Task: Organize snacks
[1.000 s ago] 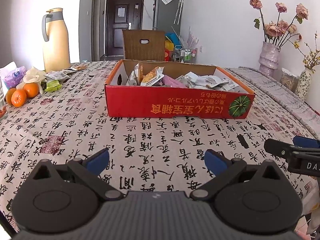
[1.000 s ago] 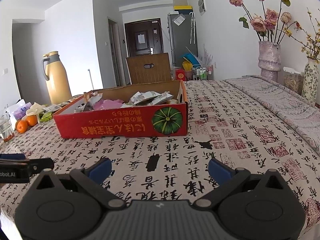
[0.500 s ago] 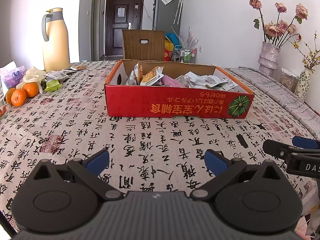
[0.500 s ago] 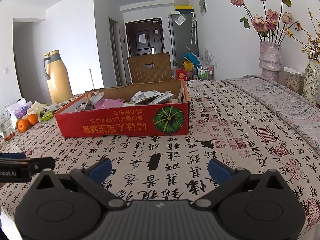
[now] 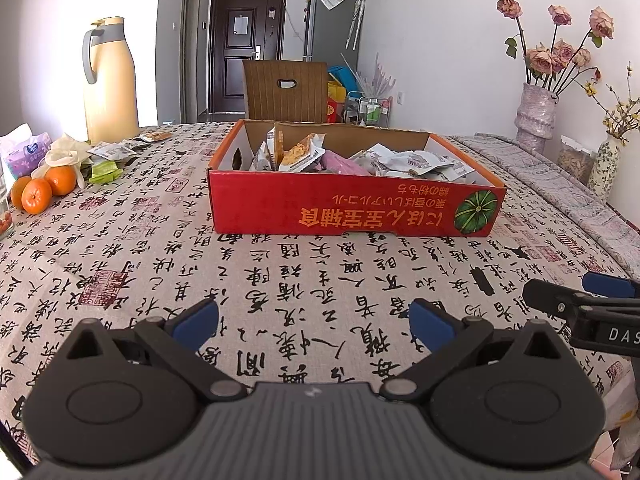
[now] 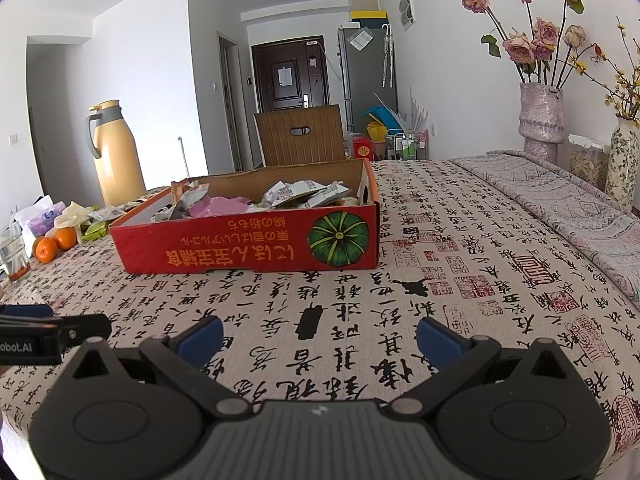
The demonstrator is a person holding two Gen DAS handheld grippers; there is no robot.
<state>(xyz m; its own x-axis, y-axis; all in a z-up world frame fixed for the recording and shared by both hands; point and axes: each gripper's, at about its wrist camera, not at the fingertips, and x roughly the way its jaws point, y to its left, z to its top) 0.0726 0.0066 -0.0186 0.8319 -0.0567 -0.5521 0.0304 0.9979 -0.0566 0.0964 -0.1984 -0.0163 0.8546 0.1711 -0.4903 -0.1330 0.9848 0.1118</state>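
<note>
Your left gripper (image 5: 314, 326) hovers low over the worktop (image 5: 280, 280), level and facing the box, its blue fingers (image 5: 196, 322) spread wide with nothing between them. Your right gripper (image 6: 318, 334) sits just beside it in the same pose, fingers (image 6: 438, 338) also spread and empty; each one shows at the edge of the other's view.

Straight ahead, a little way off on the patterned cloth, the red cardboard box (image 5: 352, 210) stands open-topped, holding a heap of snack packets (image 5: 404, 162). More loose packets (image 5: 110, 152) lie on the far left of the worktop, near the oranges (image 5: 42, 190) and the cream thermos jug (image 5: 110, 80). Only bare cloth lies between your fingers and the box. To the far right stands a vase of dried roses (image 6: 540, 120); a brown chair back (image 5: 286, 90) rises behind the box.
</note>
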